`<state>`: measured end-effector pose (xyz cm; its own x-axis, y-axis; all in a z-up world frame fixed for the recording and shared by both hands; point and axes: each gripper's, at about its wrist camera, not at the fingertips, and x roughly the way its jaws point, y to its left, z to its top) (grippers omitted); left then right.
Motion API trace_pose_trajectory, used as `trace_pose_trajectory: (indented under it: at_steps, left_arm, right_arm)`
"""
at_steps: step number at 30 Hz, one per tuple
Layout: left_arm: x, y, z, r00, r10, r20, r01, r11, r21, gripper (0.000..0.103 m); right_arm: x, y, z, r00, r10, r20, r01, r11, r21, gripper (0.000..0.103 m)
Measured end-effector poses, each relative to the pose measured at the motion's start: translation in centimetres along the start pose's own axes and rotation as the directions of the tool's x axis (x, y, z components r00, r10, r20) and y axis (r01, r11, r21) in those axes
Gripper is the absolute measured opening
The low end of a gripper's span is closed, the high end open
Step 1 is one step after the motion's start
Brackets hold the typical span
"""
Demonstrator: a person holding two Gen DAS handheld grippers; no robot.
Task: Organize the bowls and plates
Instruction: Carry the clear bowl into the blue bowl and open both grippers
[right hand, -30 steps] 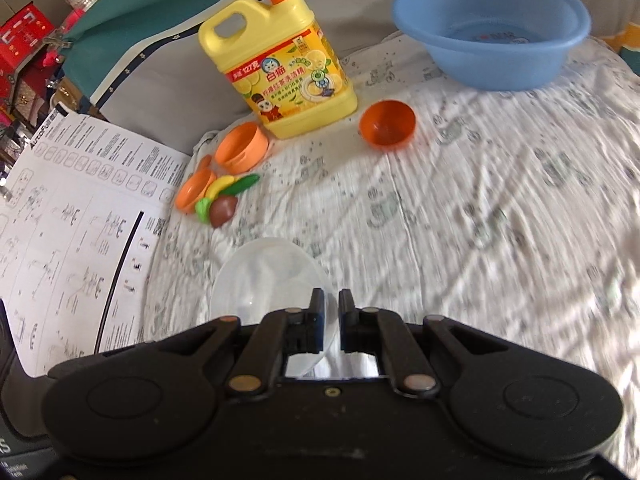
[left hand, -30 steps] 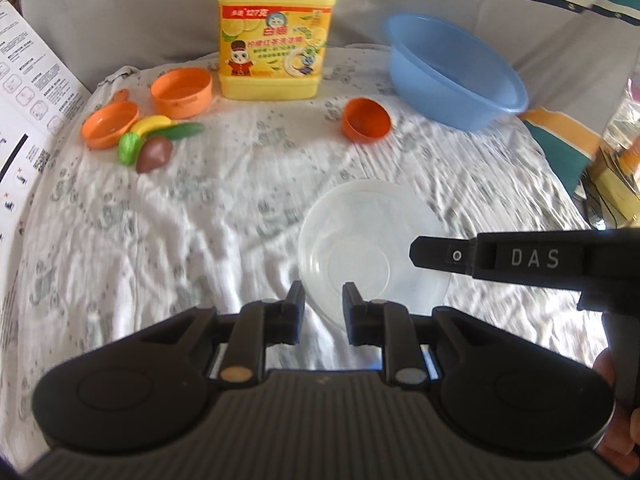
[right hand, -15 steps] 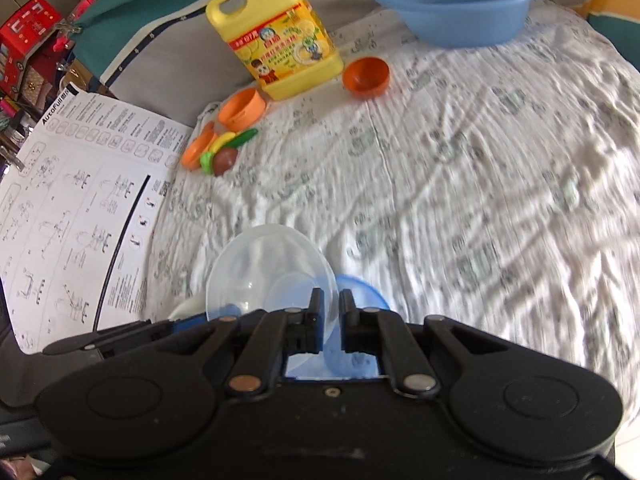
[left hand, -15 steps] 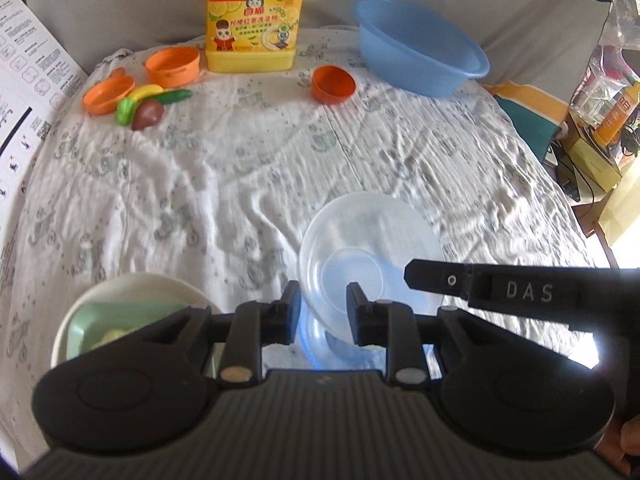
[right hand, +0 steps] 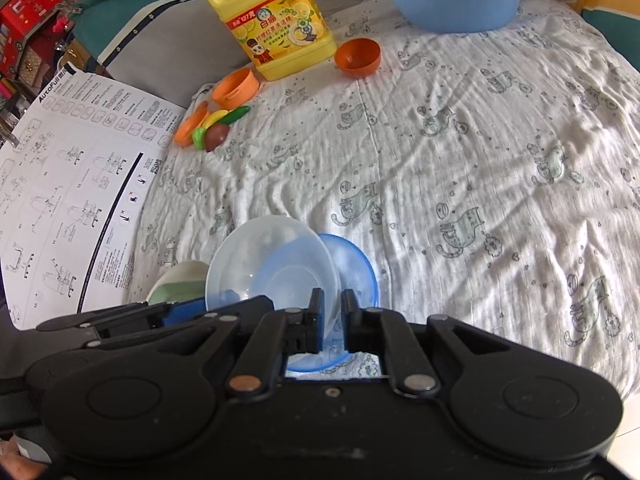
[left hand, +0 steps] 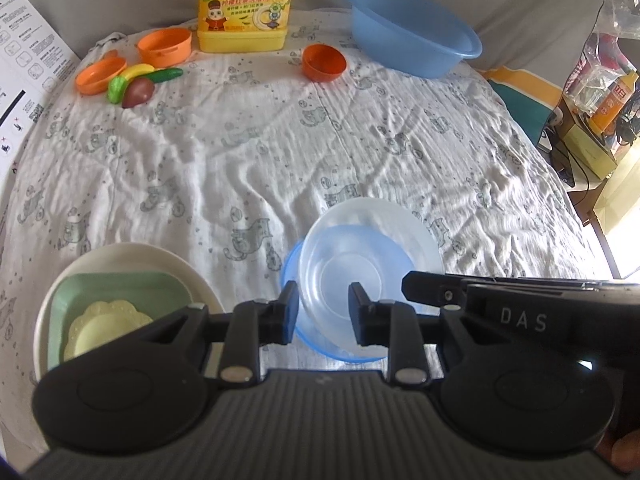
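My right gripper point(right hand: 330, 322) is shut on the rim of a clear plastic bowl point(right hand: 264, 264) and holds it tilted just above a blue translucent bowl point(right hand: 356, 264) on the cloth. In the left wrist view the clear bowl point(left hand: 360, 240) sits over the blue bowl point(left hand: 290, 268), and the right gripper's arm reaches in from the right. My left gripper point(left hand: 323, 312) is open, with the clear bowl's near rim between its fingers, not pinched. A stack of a white plate point(left hand: 132, 252), a green square plate point(left hand: 112, 284) and a small yellow dish point(left hand: 104, 328) lies at the left.
At the back stand a yellow detergent jug point(left hand: 244, 4), a blue basin point(left hand: 412, 36), an orange bowl point(left hand: 324, 62), orange cups and toy vegetables point(left hand: 136, 80). A printed instruction sheet point(right hand: 68, 176) lies at the left. Cluttered furniture point(left hand: 592, 120) stands beyond the table's right edge.
Both grippers pulled back toward the near edge with the clear bowl. The blue bowl and the plate stack came into view, and the clear bowl now sits over the blue bowl.
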<state>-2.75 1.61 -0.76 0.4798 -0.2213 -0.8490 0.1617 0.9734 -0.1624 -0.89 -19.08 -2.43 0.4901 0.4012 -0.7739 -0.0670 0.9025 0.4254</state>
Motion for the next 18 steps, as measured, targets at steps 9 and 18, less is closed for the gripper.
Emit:
trace_pose_trajectory:
  at_steps: [9,18]
  left_arm:
    - [0.8,-0.13,-0.07,1.0,-0.008,-0.015,0.008,1.0,-0.001,0.028]
    - [0.65,-0.04,-0.01,1.0,0.001,0.004,-0.001,1.0,0.004,0.036]
  right_arm:
    - [0.49,-0.27,-0.07,1.0,-0.002,-0.018,0.003,1.0,0.021,0.012]
    - [0.64,-0.47,0.07,1.0,-0.011,-0.017,0.011,1.0,0.029,0.013]
